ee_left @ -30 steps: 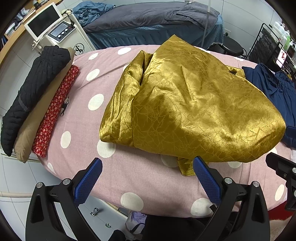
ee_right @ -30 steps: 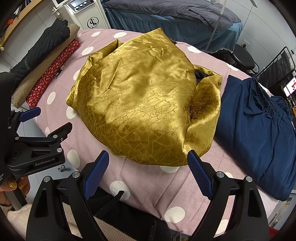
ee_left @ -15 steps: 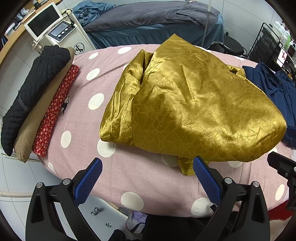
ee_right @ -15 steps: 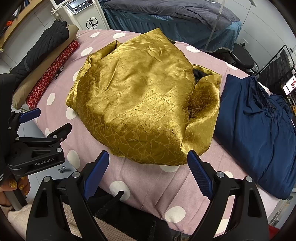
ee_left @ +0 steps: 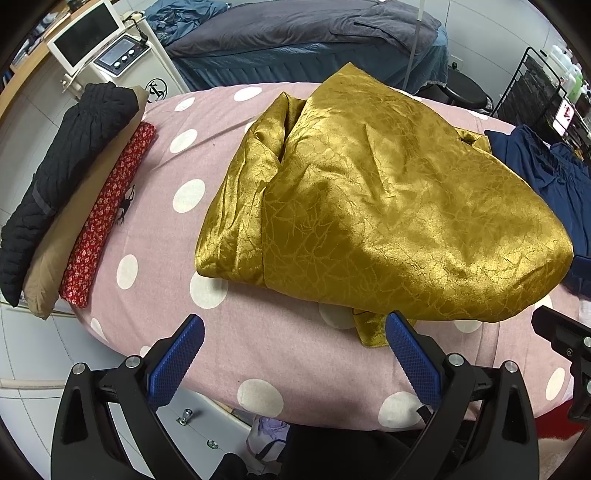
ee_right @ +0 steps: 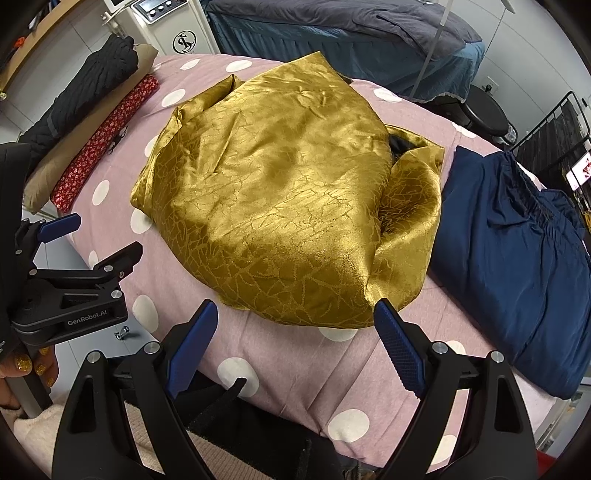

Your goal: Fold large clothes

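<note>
Gold garment (ee_left: pixel 388 206): lies in a loose, partly folded heap mid-table on the pink dotted cover (ee_left: pixel 159 206); shiny, crackle-patterned; one layer lapped over another along its left side; a small tab of fabric sticks out under the near edge, just beside the left gripper's right finger. Right wrist view shows the right side of the heap (ee_right: pixel 280 199) bunched into an open fold with dark lining inside.
Left gripper (ee_left: pixel 293 350): released, blue pads spread wide, holding nothing; hovers at the near table edge, short of the garment.
Right gripper (ee_right: pixel 295 339): released, pads wide apart, empty; near the garment's front edge, contact cannot be told.
Navy garment (ee_right: pixel 517 258): folded, lying right of the gold one, edges touching or nearly so.
Stack at left edge: black quilted piece (ee_left: pixel 62 177), tan piece (ee_left: pixel 74 221) and red floral piece (ee_left: pixel 107 218), rolled side by side, well apart from the gold garment.
Background: white machine with screen (ee_left: pixel 110 51), bed with grey cover (ee_left: pixel 303 33).
</note>
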The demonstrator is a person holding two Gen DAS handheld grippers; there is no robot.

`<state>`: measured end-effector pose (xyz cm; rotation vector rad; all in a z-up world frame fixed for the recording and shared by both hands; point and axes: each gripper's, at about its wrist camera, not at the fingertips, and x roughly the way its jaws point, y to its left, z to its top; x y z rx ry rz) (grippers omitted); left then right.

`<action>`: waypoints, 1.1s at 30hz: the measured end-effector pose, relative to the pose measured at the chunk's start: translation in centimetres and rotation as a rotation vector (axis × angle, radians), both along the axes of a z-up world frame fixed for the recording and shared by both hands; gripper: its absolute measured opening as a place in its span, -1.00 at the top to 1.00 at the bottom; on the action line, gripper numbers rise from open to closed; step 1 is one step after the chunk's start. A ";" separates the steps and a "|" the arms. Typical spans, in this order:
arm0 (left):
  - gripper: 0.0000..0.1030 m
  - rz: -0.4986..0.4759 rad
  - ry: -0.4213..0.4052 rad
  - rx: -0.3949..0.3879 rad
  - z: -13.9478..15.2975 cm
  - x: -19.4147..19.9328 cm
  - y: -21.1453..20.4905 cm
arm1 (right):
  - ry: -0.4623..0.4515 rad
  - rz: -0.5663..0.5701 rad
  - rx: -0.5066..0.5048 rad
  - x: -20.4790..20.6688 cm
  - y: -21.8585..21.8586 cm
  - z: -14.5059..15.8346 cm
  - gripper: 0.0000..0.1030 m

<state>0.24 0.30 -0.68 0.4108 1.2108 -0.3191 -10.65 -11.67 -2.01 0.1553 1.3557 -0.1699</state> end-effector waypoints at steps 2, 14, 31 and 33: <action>-0.87 -0.002 0.011 -0.001 -0.2 0.1 0.0 | 0.002 -0.004 0.003 0.0 -0.1 -0.1 -0.66; -0.87 0.134 0.112 -0.097 -1.8 5.5 1.8 | -0.069 -0.087 0.130 0.6 -3.3 -0.9 -0.66; -0.51 0.092 0.208 -0.009 -9.3 24.1 -2.1 | -0.108 -0.065 0.248 13.7 -5.7 -3.0 -0.66; -0.22 0.092 0.238 -0.008 -10.5 24.7 -2.3 | -0.075 -0.068 0.248 15.6 -5.6 -4.3 -0.66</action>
